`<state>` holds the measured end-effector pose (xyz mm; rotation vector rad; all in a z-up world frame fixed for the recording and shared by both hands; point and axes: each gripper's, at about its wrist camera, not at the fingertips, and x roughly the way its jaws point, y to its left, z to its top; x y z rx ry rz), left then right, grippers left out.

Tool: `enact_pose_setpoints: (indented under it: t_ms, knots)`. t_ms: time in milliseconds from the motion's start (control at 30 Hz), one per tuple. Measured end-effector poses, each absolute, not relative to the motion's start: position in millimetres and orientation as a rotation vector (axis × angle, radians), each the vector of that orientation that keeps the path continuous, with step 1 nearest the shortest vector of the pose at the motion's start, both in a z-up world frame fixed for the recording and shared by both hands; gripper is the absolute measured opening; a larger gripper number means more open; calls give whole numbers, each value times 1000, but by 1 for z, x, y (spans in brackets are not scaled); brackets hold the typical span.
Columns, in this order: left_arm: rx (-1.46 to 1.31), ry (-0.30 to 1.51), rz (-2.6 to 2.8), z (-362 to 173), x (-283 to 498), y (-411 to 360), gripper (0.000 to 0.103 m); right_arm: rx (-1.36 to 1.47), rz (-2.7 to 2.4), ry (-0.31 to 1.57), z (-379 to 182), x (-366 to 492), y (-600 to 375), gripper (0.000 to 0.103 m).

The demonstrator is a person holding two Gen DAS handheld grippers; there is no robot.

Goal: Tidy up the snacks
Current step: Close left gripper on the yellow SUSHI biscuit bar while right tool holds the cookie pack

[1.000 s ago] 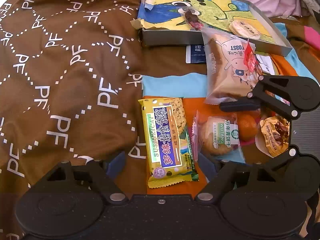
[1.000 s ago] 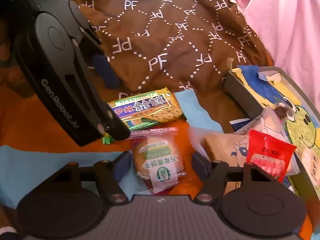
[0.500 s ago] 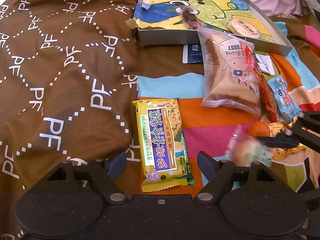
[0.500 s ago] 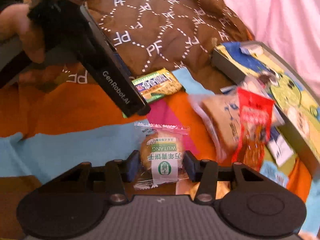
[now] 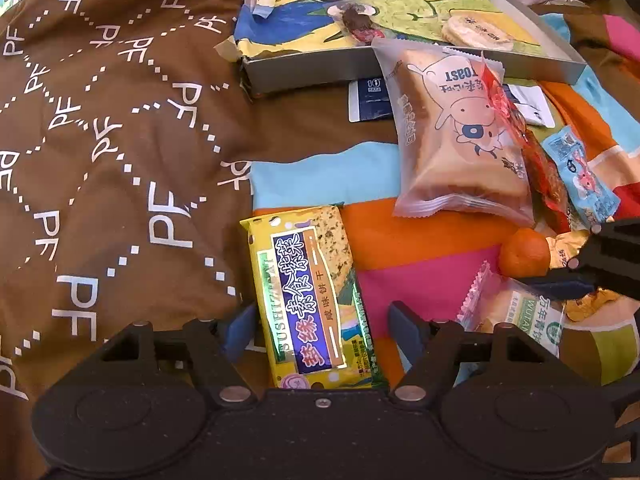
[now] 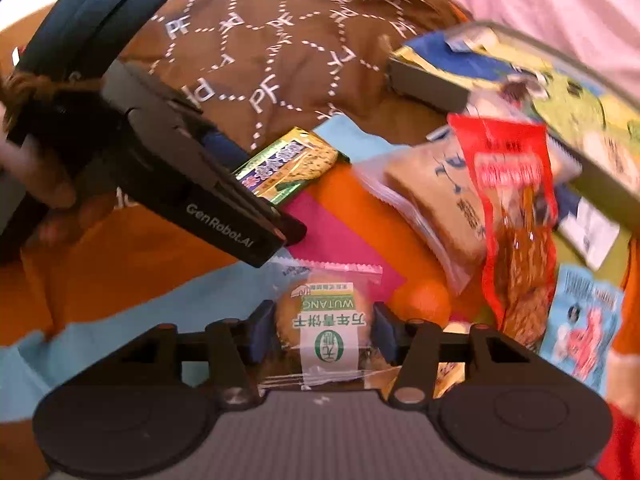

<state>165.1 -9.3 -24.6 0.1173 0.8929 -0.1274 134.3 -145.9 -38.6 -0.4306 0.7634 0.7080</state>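
Observation:
My left gripper [image 5: 320, 330] is open, its fingers on either side of the near end of a yellow cracker packet [image 5: 312, 296] that lies flat on the cloth. My right gripper [image 6: 324, 334] is shut on a clear biscuit packet with a green label [image 6: 328, 328]. In the left wrist view that biscuit packet [image 5: 516, 312] sits low at the right, under the right gripper's finger [image 5: 560, 280]. The grey tray [image 5: 312, 68] with a cartoon lining stands at the back, holding a round cracker [image 5: 476, 34] and a dark candy [image 5: 358, 22].
A toast bag [image 5: 460, 140] leans on the tray's front wall, with a red packet [image 5: 536, 160] and a blue packet [image 5: 584, 176] beside it. A small orange [image 5: 524, 252] lies near the right gripper. Brown patterned cloth [image 5: 120, 140] covers the left.
My right gripper shut on the biscuit packet and drew it back to the right, off the pile. My left gripper stayed open around the yellow cracker packet and edged closer.

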Motion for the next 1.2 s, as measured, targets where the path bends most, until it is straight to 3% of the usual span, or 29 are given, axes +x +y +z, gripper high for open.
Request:
enact_pose_setpoints:
  t_ms: [200, 333, 400, 867, 1100, 1200]
  knots:
    - [102, 888, -122, -26, 163, -10, 74, -359, 691, 779, -39, 133, -151, 60]
    - [96, 884, -134, -24, 157, -9, 57, -343, 667, 781, -38, 127, -151, 56]
    - [81, 885, -148, -22, 153, -5, 54, -347, 666, 777, -38, 122, -150, 55]
    - [94, 919, -236, -22, 124, -10, 51, -449, 635, 752, -30, 87, -150, 54]
    - [97, 894, -243, -26, 140, -13, 60, -397, 640, 819, -33, 107, -146, 60]
    - [92, 898, -236, -25, 142, -13, 54, -382, 634, 827, -33, 107, -148, 60]
